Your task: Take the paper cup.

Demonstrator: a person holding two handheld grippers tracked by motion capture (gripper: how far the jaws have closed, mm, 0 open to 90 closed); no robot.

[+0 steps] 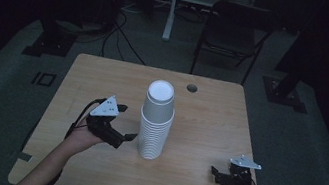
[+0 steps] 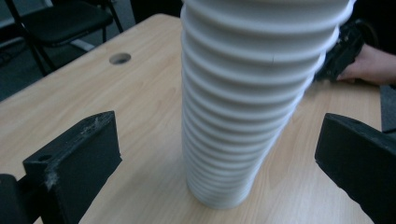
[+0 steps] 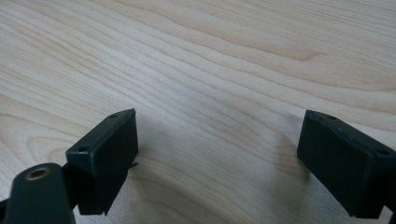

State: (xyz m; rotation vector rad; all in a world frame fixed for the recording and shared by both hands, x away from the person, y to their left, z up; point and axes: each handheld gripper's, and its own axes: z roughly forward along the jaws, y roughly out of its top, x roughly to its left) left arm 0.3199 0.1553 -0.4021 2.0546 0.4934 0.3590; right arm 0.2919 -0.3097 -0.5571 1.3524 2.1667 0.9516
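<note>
A tall stack of white paper cups [image 1: 156, 121] stands upright at the middle of the wooden table [image 1: 207, 125]. My left gripper [image 1: 127, 123] is just left of the stack, open, with its jaws pointing at the lower cups. In the left gripper view the stack [image 2: 243, 107] rises between the two wide-apart jaws of that gripper [image 2: 219, 137], and neither jaw touches it. My right gripper [image 1: 217, 176] rests low near the table's front right corner, open. In the right gripper view its jaws [image 3: 219, 149] frame nothing but bare wood [image 3: 210, 70].
A round cable hole [image 1: 192, 87] sits near the table's far edge, right of centre, and also appears as a hole [image 2: 120, 58] in the left gripper view. A dark folding chair [image 1: 234, 28] stands beyond the table. The other hand [image 2: 369, 65] lies behind the stack.
</note>
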